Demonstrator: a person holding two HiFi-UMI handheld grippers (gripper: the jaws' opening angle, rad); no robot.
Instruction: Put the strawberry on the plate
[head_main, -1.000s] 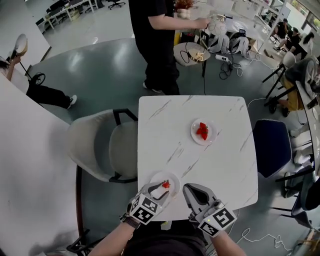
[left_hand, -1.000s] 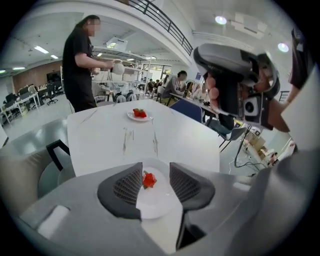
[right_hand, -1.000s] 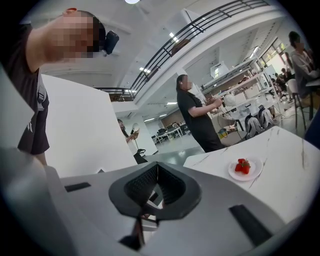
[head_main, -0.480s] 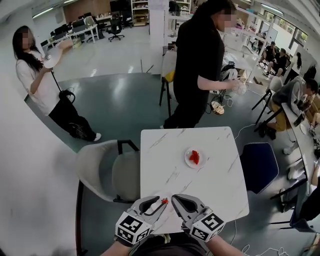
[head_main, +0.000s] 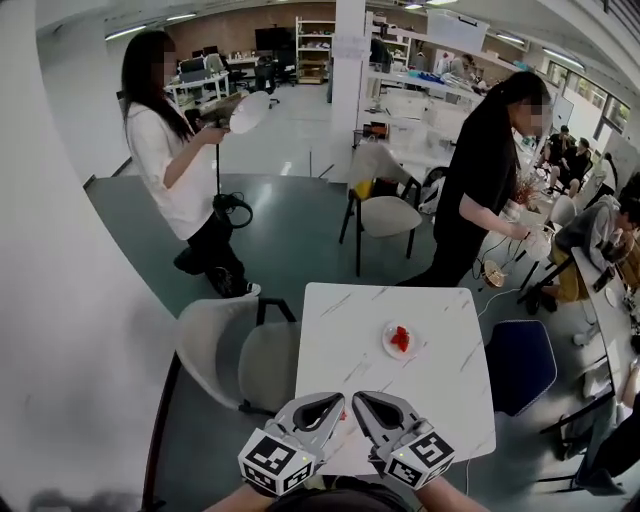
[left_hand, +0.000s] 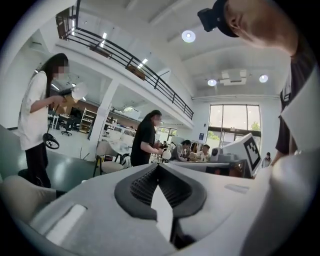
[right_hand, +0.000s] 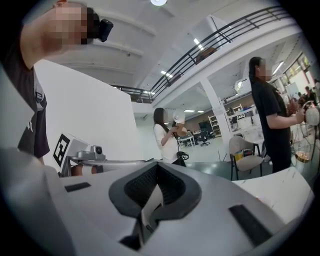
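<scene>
A red strawberry (head_main: 400, 339) lies on a small white plate (head_main: 387, 347) at the middle right of the white marble table (head_main: 350, 325). Both grippers are held up at the table's near edge, well short of that plate. My left gripper (head_main: 340, 402) has its jaws shut, tips together with nothing between them, as the left gripper view (left_hand: 158, 167) confirms. My right gripper (head_main: 358, 401) sits close beside it, also shut and empty (right_hand: 156, 167). They hide the near edge of the table.
A grey armchair (head_main: 240, 355) stands at the table's left and a dark blue chair (head_main: 520, 365) at its right. A person in black (head_main: 480, 190) stands beyond the far edge, a person in white (head_main: 175, 170) farther left. A white partition (head_main: 60, 300) runs along the left.
The head view has tilted up, so the table sits lower and smaller. The near plate and strawberry by the left gripper are no longer seen. Both grippers have drawn closer together.
</scene>
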